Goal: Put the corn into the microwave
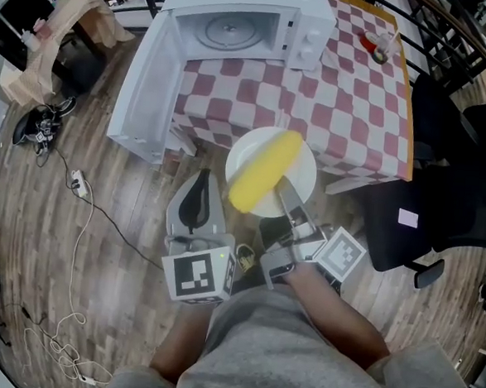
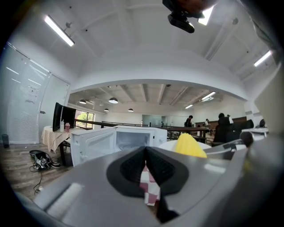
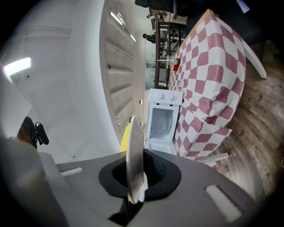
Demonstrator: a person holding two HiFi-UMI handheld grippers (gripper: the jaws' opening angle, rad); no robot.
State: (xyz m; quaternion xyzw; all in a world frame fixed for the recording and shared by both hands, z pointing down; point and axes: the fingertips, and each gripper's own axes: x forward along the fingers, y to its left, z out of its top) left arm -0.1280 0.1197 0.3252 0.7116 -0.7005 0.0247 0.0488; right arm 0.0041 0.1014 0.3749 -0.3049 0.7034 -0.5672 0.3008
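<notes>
1. Left gripper (image 1: 199, 186): jaws together, empty, near the microwave's (image 1: 308, 32) open door (image 1: 146, 91).
2. Corn (image 1: 264, 171): on plate (image 1: 301, 170), short of the microwave's mouth.
3. Right gripper (image 1: 286, 194): clamped on plate rim; keep the plate level, or the corn may roll off.
</notes>
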